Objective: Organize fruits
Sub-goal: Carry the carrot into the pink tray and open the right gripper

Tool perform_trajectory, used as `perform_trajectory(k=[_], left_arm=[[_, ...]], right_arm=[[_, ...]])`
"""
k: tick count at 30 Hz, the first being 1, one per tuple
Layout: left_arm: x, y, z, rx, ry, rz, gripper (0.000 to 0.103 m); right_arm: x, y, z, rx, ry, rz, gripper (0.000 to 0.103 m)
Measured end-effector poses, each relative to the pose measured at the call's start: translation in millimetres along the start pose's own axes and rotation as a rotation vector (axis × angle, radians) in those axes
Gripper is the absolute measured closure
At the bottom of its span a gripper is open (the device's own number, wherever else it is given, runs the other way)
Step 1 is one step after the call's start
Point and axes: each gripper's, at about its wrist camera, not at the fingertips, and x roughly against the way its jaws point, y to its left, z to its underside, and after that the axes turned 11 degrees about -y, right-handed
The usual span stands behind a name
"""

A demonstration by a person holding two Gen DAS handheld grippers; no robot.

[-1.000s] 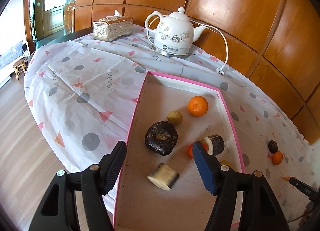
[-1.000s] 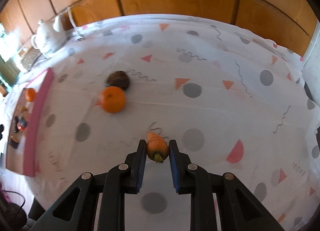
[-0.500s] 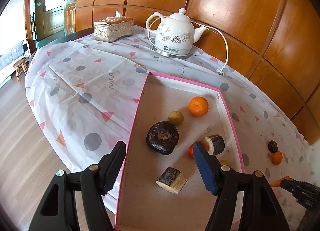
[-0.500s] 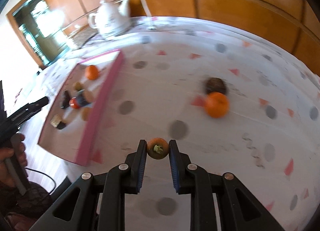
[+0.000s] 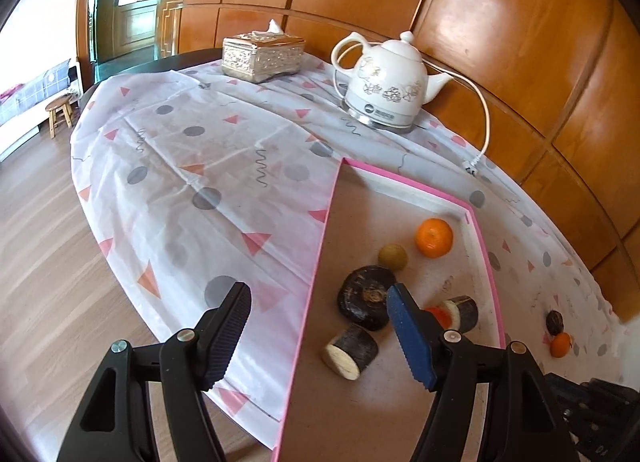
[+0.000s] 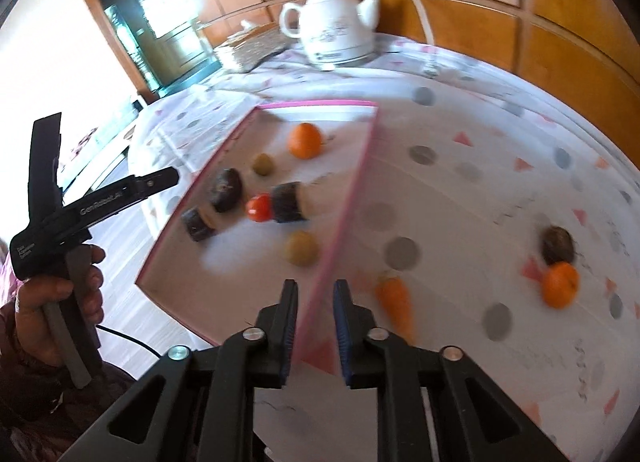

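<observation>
Table draped in a patterned tablecloth (image 5: 224, 165). A pink-rimmed tray (image 5: 486, 254) lies on it. Relative to the tray: white electric kettle (image 5: 386, 89) and silver tissue box (image 5: 262, 57) beyond; carrot (image 6: 396, 302), orange (image 6: 560, 285) and dark fruit (image 6: 557, 244) to its right.

In the right wrist view the carrot (image 6: 396, 302), just right of the right claw (image 6: 314, 326), is smeared by motion blur. The left claw (image 5: 320, 336) covers most of a red fruit (image 5: 438, 314) behind its right finger, and the tray (image 5: 316, 278) beneath it is cut off by the bottom edge.

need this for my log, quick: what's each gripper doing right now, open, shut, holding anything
Left gripper: open, holding nothing.
Right gripper: slightly open, nothing between its fingers; the carrot lies on the tablecloth.
</observation>
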Motion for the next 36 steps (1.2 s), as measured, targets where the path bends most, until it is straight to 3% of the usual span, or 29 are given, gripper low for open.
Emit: perform_trajectory(k=[3,5,8,11,15,22,27,29,30,36], left_arm=[[0.5,-0.2,0.3,-0.002,-0.002,0.004,0.032],[0.5,-1.6,0.5,-0.009,-0.004,0.008,0.032],[-2.1,-2.5,2.6,-0.008,0.006,0.01,0.032],[-4.6,-2.7,4.3,-0.006,0.015,0.007,0.032],[-5.3,-6.1,5.7,-0.012,0.021,0.012,0.032],[-0.9,-8.7,3.4,-0.019,0.01,0.019,0.032],[-0.5,-2.1,1.1,-0.003,0.008,0.009,0.031],[-0.3,0.6,0.3,0.003,0.004,0.005,0.031],[-0.5,1.8,-0.2,0.006,0.001,0.003,0.031],[-1.3,13.4,-6.8,0.031,-0.013,-0.021,0.031]], right_arm=[[-1.2,1.0,-2.7,0.01,-0.011,0.016,0.089],[8.7,-16.9,-3.3,-0.052,-0.04,0.035,0.089],[22.1,-53.3,5.4,-0.102,-0.038,0.15,0.089],[35.5,-91.3,22.7,-0.185,-0.015,0.224,0.074],[43.6,-113.1,41.0,-0.233,0.006,0.255,0.073],[11.0,-78.2,20.2,-0.094,0.016,0.173,0.066],[-34.8,-56.3,13.2,0.056,0.118,0.204,0.067],[-44.6,-55.5,18.3,0.076,0.151,0.217,0.071],[-41.5,-54.8,18.6,0.077,0.134,0.215,0.085],[-9.1,-54.2,15.1,0.025,0.054,0.211,0.086]])
